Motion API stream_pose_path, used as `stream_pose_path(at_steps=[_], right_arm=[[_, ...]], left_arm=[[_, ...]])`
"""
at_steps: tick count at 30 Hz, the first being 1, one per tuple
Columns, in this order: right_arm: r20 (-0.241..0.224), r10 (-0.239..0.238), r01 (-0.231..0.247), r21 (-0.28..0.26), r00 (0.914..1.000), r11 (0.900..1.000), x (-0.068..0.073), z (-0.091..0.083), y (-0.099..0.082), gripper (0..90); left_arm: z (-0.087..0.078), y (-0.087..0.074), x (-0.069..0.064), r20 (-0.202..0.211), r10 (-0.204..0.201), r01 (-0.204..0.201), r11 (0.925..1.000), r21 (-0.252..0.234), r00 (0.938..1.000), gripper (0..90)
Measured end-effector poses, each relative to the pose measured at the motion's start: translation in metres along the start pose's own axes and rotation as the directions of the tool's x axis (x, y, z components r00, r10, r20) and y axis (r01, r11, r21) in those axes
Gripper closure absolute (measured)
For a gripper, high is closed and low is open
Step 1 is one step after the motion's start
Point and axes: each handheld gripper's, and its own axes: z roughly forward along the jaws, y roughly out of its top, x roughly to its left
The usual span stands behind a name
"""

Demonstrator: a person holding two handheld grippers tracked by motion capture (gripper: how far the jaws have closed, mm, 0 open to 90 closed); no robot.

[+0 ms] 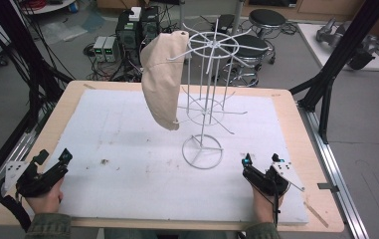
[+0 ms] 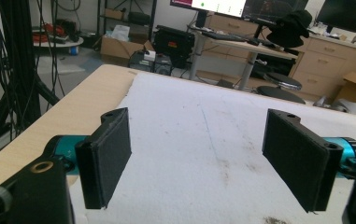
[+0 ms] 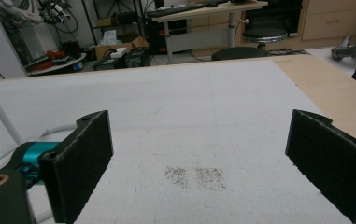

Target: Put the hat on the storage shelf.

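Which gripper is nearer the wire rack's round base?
Right. The right gripper sits just to the right of the wire rack's round base; the left gripper rests far off near the table's left edge.

My two hand-held grippers, black with teal fittings

My left gripper (image 1: pixel 52 158) and right gripper (image 1: pixel 260 159) are black-bodied, each with two flat rectangular jaws faced in rough black padding. Teal cylindrical fittings sit behind the jaws, with screw holes at the jaw tops and a brass-ringed hole on the left body. Each carries a pale grey three-cornered plate dotted with holes; a black cable loops from the left. My sleeves (image 1: pixel 47 225) are olive green.
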Motion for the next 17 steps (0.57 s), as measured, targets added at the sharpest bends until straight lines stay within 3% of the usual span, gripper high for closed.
stream_pose_path(at_steps=[17], right_arm=[[-0.003, -0.006, 0.006, 0.008, 1.0, 0.9999, 0.0006, 0.0015, -0.0007, 6.5]], left_arm=[[0.0006, -0.0012, -0.0003, 0.027, -0.005, 0.005, 1.0, 0.009, 0.9996, 24.2]])
